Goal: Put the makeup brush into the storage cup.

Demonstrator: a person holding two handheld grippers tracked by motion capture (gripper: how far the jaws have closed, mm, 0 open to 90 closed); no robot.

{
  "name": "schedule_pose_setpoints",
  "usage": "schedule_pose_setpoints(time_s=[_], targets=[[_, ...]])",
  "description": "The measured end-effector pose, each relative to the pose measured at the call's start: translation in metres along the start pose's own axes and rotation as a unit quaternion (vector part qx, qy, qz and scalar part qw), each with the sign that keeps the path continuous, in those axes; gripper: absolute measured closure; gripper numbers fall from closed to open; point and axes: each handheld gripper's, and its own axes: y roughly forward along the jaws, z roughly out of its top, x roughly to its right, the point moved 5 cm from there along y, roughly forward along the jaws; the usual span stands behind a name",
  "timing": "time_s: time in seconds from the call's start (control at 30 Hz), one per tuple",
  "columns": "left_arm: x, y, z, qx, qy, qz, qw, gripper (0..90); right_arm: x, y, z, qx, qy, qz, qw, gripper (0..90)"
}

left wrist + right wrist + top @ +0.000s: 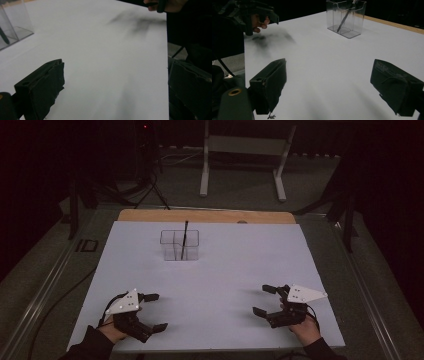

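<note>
**Two Open Grippers at the Near Edge of a White Table Sheet, Clear Organizer at the Far Side**

The white sheet covers most of the table; a strip of wooden tabletop shows beyond its far edge. No brand, label or writing can be read on any surface in the three views.

The clear plastic organizer stands upright on the sheet, toward its far edge and slightly left of centre. It is divided into compartments. A thin dark stick-like item, possibly a pen, leans inside it, its top rising above the rim; its type cannot be determined. In the left gripper view the organizer is cut off at the frame's upper left corner.

The left gripper is held by a hand near the sheet's near-left corner, well apart from the organizer. Its jaws stand wide apart with nothing between them.

The right gripper is held by a hand near the sheet's near-right corner, also well apart from the organizer. Its jaws are spread wide and empty. In the right gripper view, the organizer appears beyond the jaws, and the left gripper is dim and partly cut off at the upper left.

The room beyond the table is dark; a pale metal frame stands on the floor.
</note>
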Motion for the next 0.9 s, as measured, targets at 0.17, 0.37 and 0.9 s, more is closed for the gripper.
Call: schedule_pose_setpoints(time_s=[0.17, 0.37, 0.9], targets=[[-0.0029, -0.0018, -0.0026, 0.018, -0.002, 0.015, 0.9997, 2.1, -0.0008, 0.0015, -0.0015, -0.009, -0.002, 0.002, 1.0, 13.7], [-0.0038, -0.0005, -0.0067, 0.025, 0.005, 0.027, 0.9993, 2.1, -0.0003, 0.0036, -0.0045, -0.023, -0.004, 0.001, 0.9997, 13.7], [-0.0032, -0.0017, -0.0082, 0.038, 0.004, 0.031, 0.9988, 2.1, 0.0006, 0.0061, -0.0064, -0.032, 0.004, 0.003, 0.9995, 13.7]])
